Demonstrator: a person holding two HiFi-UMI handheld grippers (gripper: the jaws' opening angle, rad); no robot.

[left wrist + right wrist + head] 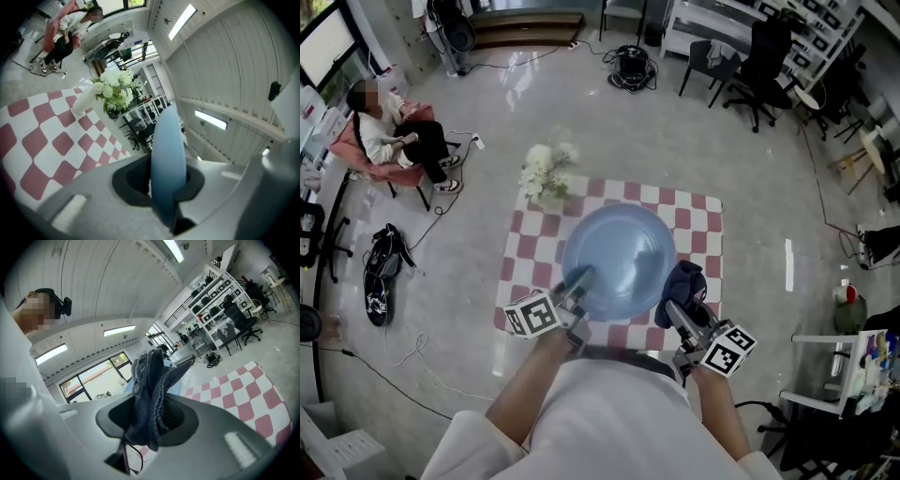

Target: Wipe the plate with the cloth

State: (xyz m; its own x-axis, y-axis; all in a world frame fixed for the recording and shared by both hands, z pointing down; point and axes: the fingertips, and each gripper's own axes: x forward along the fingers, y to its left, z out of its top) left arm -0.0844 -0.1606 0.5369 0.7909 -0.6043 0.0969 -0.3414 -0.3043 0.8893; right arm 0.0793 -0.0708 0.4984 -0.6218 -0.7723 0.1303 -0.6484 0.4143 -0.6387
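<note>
The pale blue plate (619,258) is sitting over the checked mat (705,217), and its near-left rim is being pinched by the closed jaws of the left gripper (578,279). In the left gripper view it is showing edge-on, running straight out from the jaws. It is looking stiff, smooth, likely slippery and breakable (a rim pinch is giving little margin), so the grip is best seated deep over the rim. Being round, it is offering no long axis, and its hollow face is facing up toward the head camera. The dark cloth (682,279), soft and light, is bunching in the clamped jaws of the right gripper (675,309), just beside the plate's right edge. White flowers (546,173) are standing at the mat's far-left corner.
</note>
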